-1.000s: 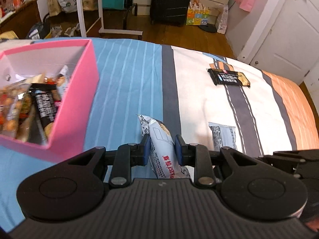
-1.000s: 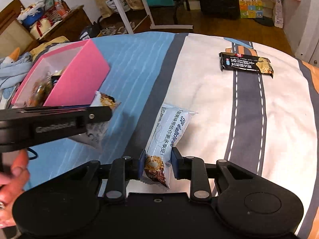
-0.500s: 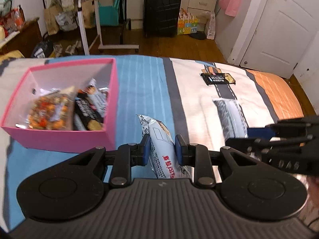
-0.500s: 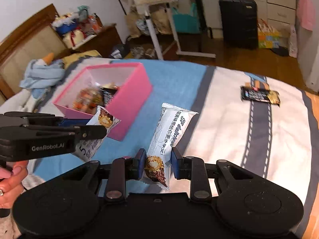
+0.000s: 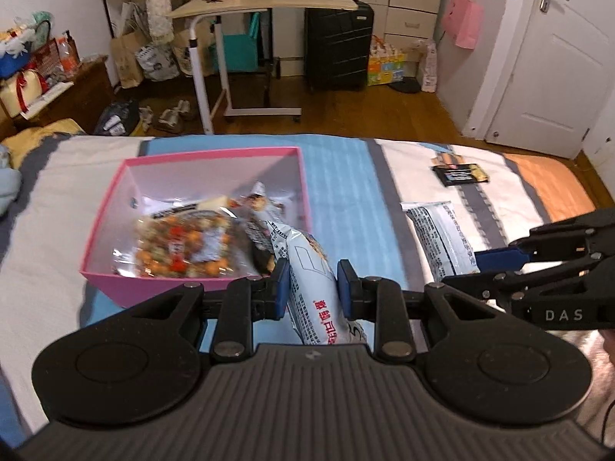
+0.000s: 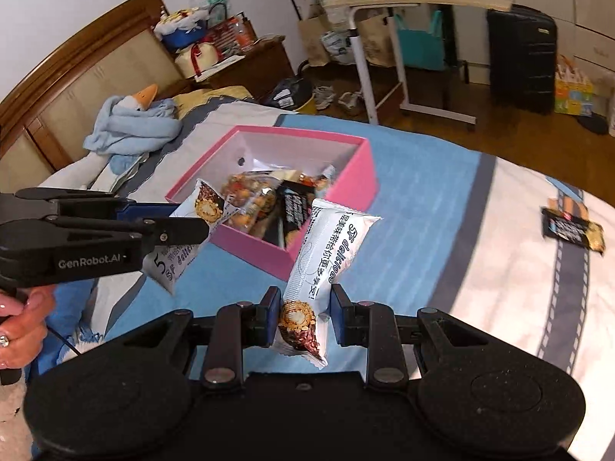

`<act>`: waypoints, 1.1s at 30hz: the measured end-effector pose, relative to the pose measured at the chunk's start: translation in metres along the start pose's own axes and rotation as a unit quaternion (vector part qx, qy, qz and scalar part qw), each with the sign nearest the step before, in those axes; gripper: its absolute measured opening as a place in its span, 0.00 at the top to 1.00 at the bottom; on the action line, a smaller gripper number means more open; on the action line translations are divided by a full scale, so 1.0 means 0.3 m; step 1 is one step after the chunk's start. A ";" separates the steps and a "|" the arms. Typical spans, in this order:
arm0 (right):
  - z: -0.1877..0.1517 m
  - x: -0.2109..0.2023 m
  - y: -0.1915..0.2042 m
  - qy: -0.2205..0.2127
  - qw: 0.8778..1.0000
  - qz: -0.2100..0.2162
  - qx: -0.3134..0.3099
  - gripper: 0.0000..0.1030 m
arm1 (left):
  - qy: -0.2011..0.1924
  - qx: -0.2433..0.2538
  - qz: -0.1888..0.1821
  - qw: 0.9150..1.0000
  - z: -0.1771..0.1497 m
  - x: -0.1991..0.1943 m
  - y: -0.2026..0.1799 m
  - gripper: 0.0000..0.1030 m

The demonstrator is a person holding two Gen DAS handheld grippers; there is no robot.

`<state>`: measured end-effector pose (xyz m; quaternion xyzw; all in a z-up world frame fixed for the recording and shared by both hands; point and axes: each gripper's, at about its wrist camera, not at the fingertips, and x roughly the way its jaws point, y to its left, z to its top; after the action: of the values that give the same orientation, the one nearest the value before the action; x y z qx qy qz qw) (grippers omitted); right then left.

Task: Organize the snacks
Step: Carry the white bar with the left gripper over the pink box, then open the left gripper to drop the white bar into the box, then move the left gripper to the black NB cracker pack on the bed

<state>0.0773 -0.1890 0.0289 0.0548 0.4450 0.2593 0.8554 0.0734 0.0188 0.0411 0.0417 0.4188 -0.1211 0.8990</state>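
A pink box [image 5: 303,176] with several snack packets in it sits on the striped bed. My left gripper [image 5: 313,280] is shut on a white snack packet [image 5: 309,257] that hangs over the box's near right corner. My right gripper [image 6: 305,307] is shut on a second white snack packet [image 6: 332,246], held in the air just right of the pink box [image 6: 338,207]. In the right wrist view the left gripper [image 6: 188,223] and its packet [image 6: 203,203] are at the box's near left edge. A black snack bar [image 5: 461,173] lies on the bed far to the right.
A blue cloth with a toy duck [image 6: 130,123] lies by the wooden headboard [image 6: 77,77]. Beyond the bed stand a rolling desk [image 5: 269,4], a black suitcase [image 5: 338,42] and a white door [image 5: 553,69]. A hand [image 6: 19,326] grips the left tool.
Both grippers have risen off the bed with their packets and drawn toward the pink box, which now shows whole, with its contents.
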 end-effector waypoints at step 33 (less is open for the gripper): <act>0.252 0.314 -0.009 -0.018 0.999 0.025 0.013 0.63 | 0.007 -0.074 0.036 0.997 0.083 0.259 0.262 0.53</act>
<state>0.1822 -0.1346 0.0042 0.0816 0.4312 0.2735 0.8559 0.1600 0.0763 -0.0043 -0.0096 0.4312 -0.0573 0.9004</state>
